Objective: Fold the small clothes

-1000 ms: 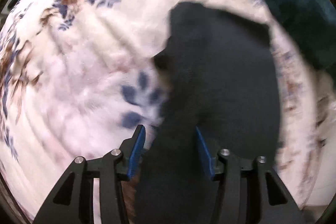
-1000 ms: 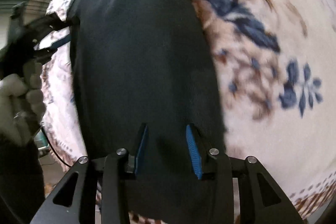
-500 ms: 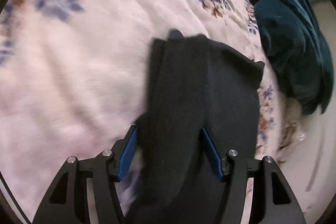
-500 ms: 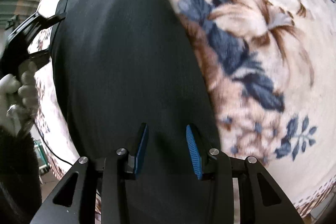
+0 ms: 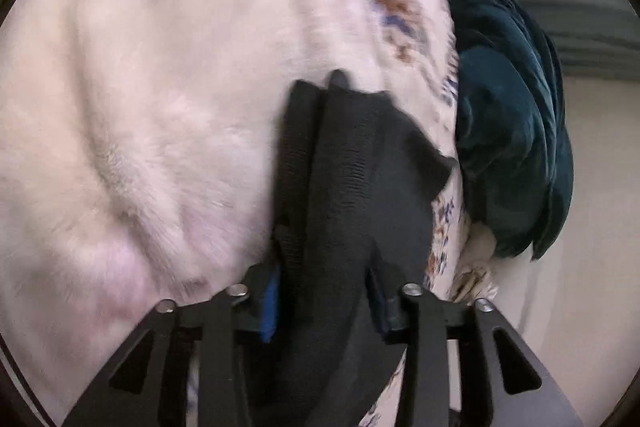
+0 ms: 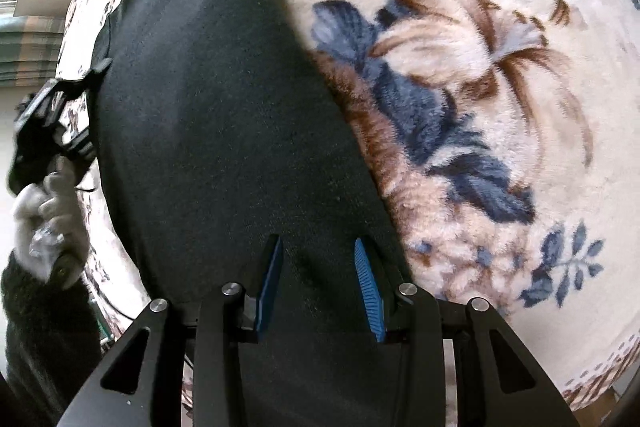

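I see a plush cream blanket [image 6: 500,99] with blue and brown flower prints covering the whole work surface; its pile is creased into soft ridges in the left wrist view. The black garment [image 6: 224,131] lies spread on it, running along the blanket's left edge in the right wrist view. My right gripper [image 6: 318,279] sits low over the cloth, its blue pads apart with fabric between them, not pinching. My left gripper [image 5: 324,301] has a bunched fold of the garment [image 5: 352,195] filling the gap between its fingers; whether they are clamped on it I cannot tell. Past the blanket's far right edge a dark teal velvet bundle [image 5: 512,131] rests against a pale wall. A white-gloved hand [image 6: 48,227] with a dark sleeve holds the left tool beyond the blanket's left edge.
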`<state>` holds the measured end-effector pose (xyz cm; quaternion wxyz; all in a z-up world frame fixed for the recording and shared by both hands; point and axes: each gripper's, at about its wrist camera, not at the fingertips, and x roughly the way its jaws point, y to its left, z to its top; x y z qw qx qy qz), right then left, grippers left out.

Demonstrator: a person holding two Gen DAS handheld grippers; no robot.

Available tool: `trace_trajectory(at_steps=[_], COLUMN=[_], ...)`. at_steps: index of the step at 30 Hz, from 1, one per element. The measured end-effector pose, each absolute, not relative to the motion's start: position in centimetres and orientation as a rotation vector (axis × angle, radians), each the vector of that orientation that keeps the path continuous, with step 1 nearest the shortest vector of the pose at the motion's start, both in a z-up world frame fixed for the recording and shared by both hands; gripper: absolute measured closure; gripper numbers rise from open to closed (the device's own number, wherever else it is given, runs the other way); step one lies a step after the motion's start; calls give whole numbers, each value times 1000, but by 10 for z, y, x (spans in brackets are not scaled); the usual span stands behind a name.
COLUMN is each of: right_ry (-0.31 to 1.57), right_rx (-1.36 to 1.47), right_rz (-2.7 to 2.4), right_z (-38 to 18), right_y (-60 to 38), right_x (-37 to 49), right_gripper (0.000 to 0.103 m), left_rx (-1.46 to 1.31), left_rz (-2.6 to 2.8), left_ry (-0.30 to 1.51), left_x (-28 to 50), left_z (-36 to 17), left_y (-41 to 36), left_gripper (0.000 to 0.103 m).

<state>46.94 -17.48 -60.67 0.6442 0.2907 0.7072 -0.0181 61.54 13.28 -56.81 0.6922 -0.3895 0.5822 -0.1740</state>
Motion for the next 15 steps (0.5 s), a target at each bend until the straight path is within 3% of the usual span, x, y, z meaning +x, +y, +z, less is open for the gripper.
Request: trace_trajectory(at_steps=[1, 2, 7, 13, 15], right_ry=[1606, 1601, 1572, 1513, 1504], right_rx=[672, 682, 727, 704, 683], right_rz=[-45, -46, -85, -80, -80], right_z=[-605, -604, -596, -578, -573], right_y=[-180, -185, -206, -215, -215], right_x=[469, 467, 475, 511, 521], right_gripper=[63, 63, 63, 63, 63], left_rx=[-828, -765, -408, -121, -151], left_rz=[-373, -353, -294, -173, -166], left_ry=[1288, 1255, 1143, 1270, 1322], left_x=[615, 613, 640, 702, 716], left_z=[-557, -538, -491, -550, -575], left_y=[132, 130, 100, 76, 89], left_gripper=[48, 45, 44, 42, 41])
